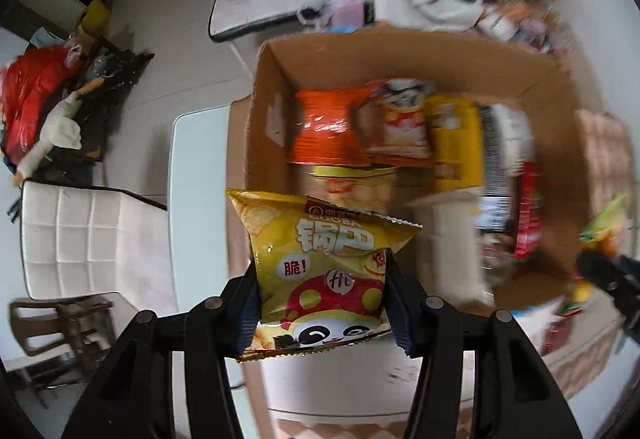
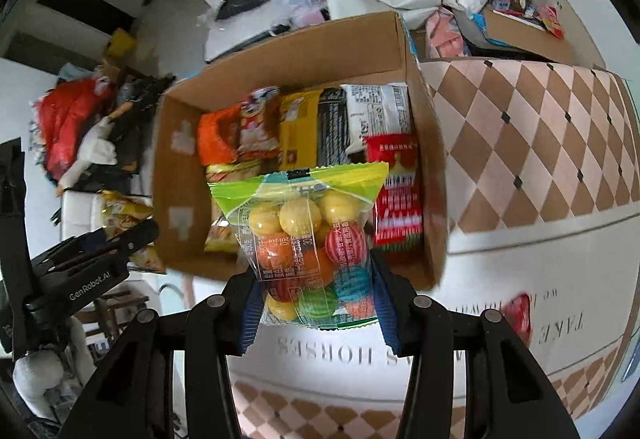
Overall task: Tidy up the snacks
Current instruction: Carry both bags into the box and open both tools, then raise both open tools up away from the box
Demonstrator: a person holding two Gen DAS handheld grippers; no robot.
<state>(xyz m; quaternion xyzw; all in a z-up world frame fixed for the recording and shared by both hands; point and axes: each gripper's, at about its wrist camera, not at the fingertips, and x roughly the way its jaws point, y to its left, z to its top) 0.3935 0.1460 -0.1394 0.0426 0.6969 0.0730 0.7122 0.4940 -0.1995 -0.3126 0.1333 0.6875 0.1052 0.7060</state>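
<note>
Left wrist view looks down into the big cardboard box (image 1: 272,87), which sits on the table (image 1: 196,167). Right wrist view shows the checkered tablecloth (image 2: 532,143) beside it. Many snack packs already stand in a row along the far side of the box, so the near side looks like the best free spot.

Left tongs (image 1: 322,313) are squeezed on a yellow crisp bag (image 1: 320,271), pinching its lower half from both sides. The bag hangs over the near left edge of the box. Right tongs (image 2: 316,305) are squeezed on a clear candy ball bag (image 2: 308,235) with a green top, and it hangs over the near part of the box too.

To do this step well, I think each bag should go right over an open gap before the tongs let go. The crisp bag is puffy and light, so a soft squeeze is enough. The candy balls are round and can shift, so lower that bag slowly. Both tongs are close together, so one at a time seems safer.
</note>
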